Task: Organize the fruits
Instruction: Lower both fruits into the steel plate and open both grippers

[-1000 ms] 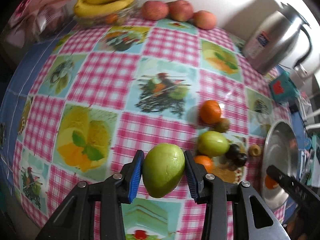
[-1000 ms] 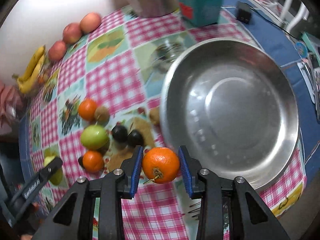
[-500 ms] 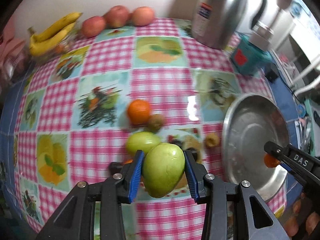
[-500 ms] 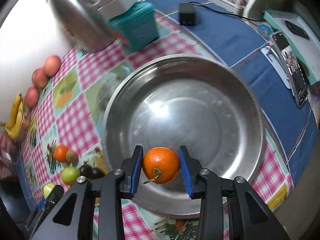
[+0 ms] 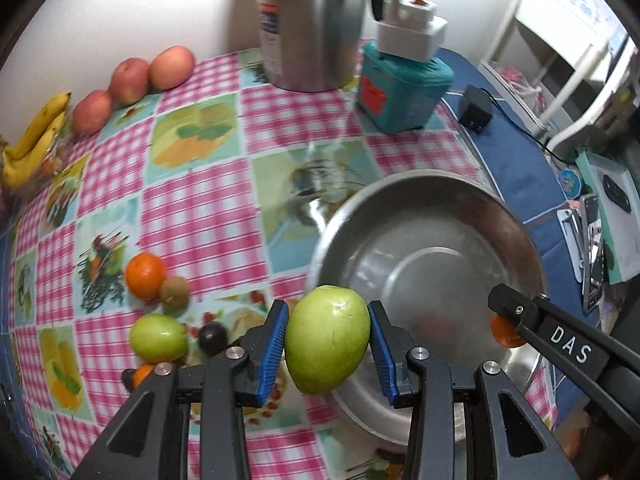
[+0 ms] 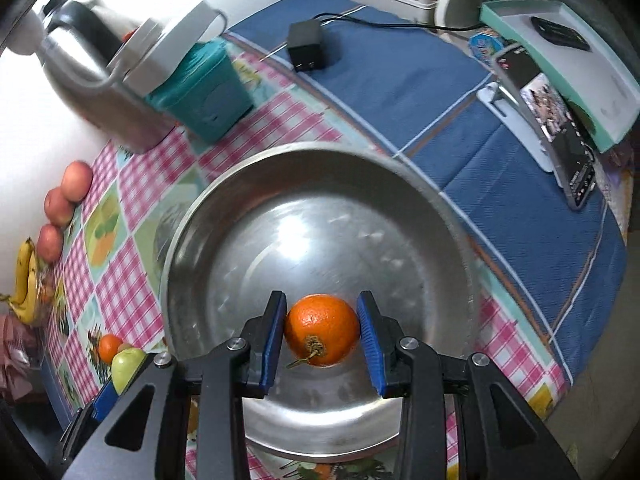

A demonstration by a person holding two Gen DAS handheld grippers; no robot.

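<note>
The big metal bowl (image 6: 320, 208) has no fruit lying in it; its shiny bottom is bare; the right gripper (image 6: 322, 332) pinches an orange (image 6: 322, 330) over the near part of the bowl; the left gripper (image 5: 328, 340) pinches a green fruit (image 5: 327, 338) over the bowl's near left rim; more fruit (image 5: 158, 338) sits on the checked cloth (image 5: 200, 216) to the left; a kettle (image 5: 312, 20) and a teal box (image 5: 404, 92) stand behind the bowl; both grippers point steeply down.
</note>
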